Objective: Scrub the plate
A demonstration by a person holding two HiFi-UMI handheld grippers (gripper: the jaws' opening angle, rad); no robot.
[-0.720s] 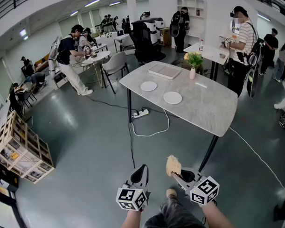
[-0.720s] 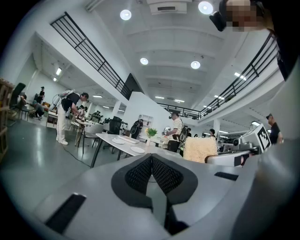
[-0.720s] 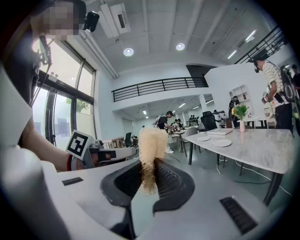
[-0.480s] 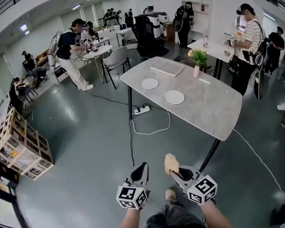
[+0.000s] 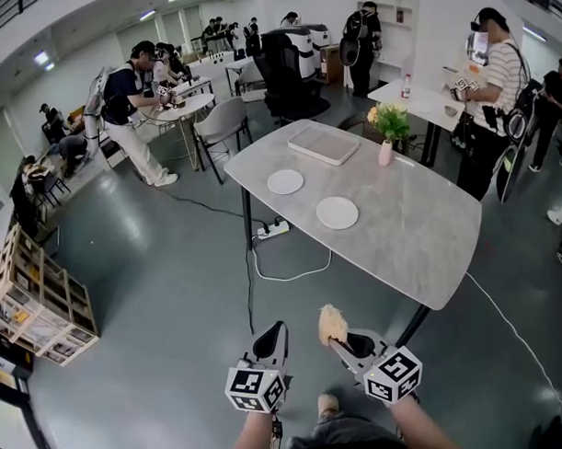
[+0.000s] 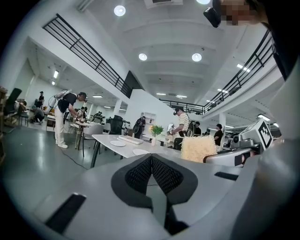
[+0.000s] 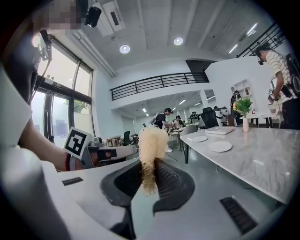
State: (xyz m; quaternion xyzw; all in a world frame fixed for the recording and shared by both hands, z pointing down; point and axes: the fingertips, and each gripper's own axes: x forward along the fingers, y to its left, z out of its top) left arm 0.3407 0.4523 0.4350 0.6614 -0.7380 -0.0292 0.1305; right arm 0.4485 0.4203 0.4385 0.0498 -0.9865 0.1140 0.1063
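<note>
Tabletop point(image 5: 419, 233): two white plates, far plate point(image 5: 285, 181) and near plate point(image 5: 337, 212), apart; one tray point(image 5: 323, 144); one potted plant point(image 5: 385, 131). Right gripper point(image 5: 343, 344) clamps one fibrous scrubber point(image 5: 331, 324), well short of both. Left gripper point(image 5: 271, 344): jaws together, empty.

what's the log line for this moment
left gripper shut, empty | right gripper shut on scrubber | near plate, far plate on table, untouched

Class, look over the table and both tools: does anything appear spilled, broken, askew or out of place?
Nothing stands out. Both plates lie flat on the table, the vase stands upright, and the right tool grips the scrubber; the left tool is shut, empty.
</note>
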